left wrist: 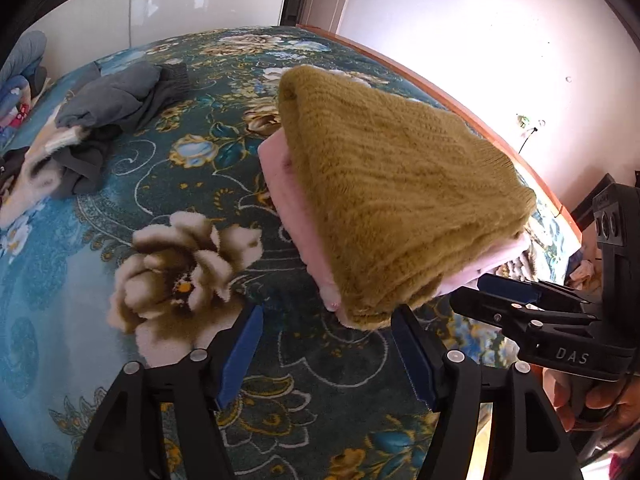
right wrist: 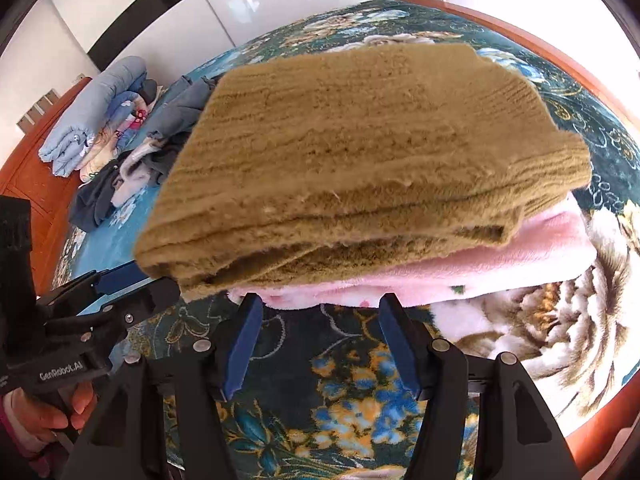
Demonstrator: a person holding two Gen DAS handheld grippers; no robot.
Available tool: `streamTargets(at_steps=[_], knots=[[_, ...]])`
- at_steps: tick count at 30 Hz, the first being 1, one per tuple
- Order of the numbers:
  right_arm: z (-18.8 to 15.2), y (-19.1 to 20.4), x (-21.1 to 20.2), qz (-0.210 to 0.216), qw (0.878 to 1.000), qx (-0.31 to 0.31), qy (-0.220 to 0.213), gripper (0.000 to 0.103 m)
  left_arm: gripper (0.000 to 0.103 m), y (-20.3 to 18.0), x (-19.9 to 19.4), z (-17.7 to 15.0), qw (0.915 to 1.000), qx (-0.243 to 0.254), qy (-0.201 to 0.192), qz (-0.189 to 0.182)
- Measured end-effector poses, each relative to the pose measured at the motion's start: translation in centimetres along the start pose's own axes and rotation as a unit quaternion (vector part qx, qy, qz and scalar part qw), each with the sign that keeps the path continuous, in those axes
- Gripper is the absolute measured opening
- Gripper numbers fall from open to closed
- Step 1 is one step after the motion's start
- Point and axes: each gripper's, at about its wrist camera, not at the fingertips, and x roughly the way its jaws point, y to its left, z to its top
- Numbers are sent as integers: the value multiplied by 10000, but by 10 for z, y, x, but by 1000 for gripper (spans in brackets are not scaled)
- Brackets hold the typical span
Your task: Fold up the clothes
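Both pairs of blue-padded fingers, left gripper (left wrist: pixel 326 354) and right gripper (right wrist: pixel 314 344), stand apart, empty, just short of the folded mustard knitted sweater (left wrist: pixel 396 208) stacked on a folded pink fleece garment (right wrist: pixel 532 256) on the floral bed (left wrist: pixel 120 200). Brushing its near edge could topple or unfold the stack.

A mustard ribbed-knit sweater (right wrist: pixel 360 152) tops a pink fleece garment (right wrist: pixel 480 264) on a teal floral blanket (left wrist: pixel 168 264).

My left tool (left wrist: pixel 328 354) and right tool (right wrist: pixel 316 346) both gape wide with nothing between the pads, low in frame, angled downward.
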Motion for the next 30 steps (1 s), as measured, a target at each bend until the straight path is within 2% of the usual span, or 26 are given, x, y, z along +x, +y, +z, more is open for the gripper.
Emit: streamTargets(at_steps=[3, 7, 10, 14, 23, 27, 30], knots=[[-3, -2, 12, -99, 9995, 286, -43, 62, 71, 5, 2, -1, 10000, -37, -14, 50], [-4, 6, 14, -334, 9988, 150, -313, 63, 71, 11, 3, 0, 9999, -148, -29, -40], [-5, 13, 17, -432, 9985, -60, -322, 71, 71, 14, 4, 0, 9997, -214, -14, -105], [-6, 16, 16, -335, 9988, -40, -365, 71, 71, 14, 5, 0, 9997, -209, 1, -120], [-6, 14, 10, -570, 9966, -36, -592, 71, 71, 18, 11, -1, 9993, -305, 84, -200], [-5, 9, 10, -480, 9970, 169, -589, 71, 72, 16, 14, -1, 9995, -257, 100, -132], [-6, 7, 11, -481, 9974, 177, -499, 71, 78, 13, 17, -2, 9999, -129, 43, 48]])
